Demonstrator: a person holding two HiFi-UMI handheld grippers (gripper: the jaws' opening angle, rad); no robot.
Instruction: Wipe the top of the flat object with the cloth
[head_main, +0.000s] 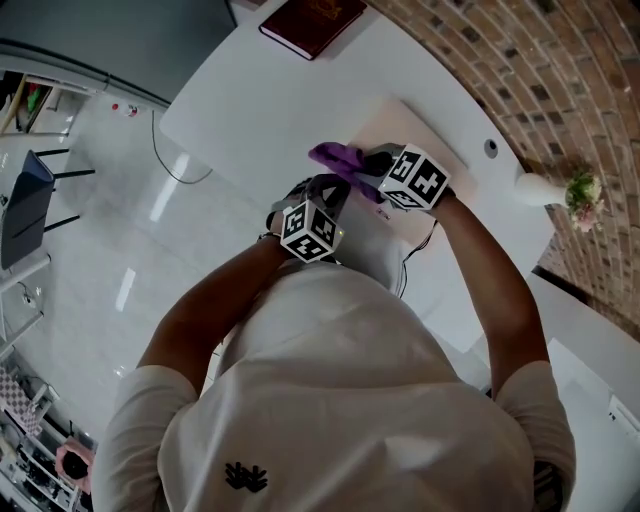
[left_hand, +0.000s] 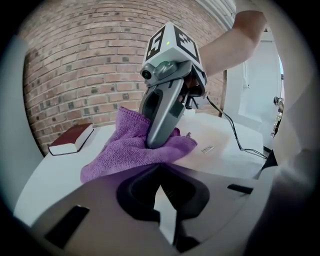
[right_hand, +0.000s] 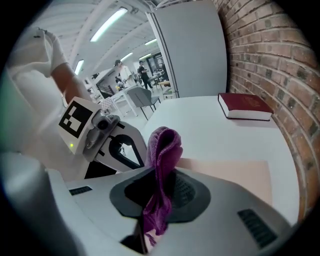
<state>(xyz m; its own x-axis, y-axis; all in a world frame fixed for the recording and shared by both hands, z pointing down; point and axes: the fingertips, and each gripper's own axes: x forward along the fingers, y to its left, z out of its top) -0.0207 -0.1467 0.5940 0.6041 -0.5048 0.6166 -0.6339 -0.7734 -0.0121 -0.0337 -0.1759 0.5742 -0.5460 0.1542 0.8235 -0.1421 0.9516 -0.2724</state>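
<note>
A purple cloth (head_main: 335, 158) hangs bunched from my right gripper (head_main: 360, 165), which is shut on it. Its loose end rests on the near edge of a flat pale beige board (head_main: 400, 125) lying on the white table (head_main: 250, 90). In the left gripper view the right gripper (left_hand: 160, 142) pins the cloth (left_hand: 130, 145) down at the board (left_hand: 215, 135). In the right gripper view the cloth (right_hand: 162, 150) stands up between the jaws, with the board (right_hand: 235, 172) beyond. My left gripper (head_main: 325, 190) hovers just beside the right one, jaws together and holding nothing.
A dark red book (head_main: 312, 22) lies at the table's far end, beyond the board. A white vase with flowers (head_main: 560, 188) stands near the brick wall (head_main: 520, 70). A black cable (head_main: 415, 255) runs off the table's near edge. A dark chair (head_main: 25, 200) stands on the floor at left.
</note>
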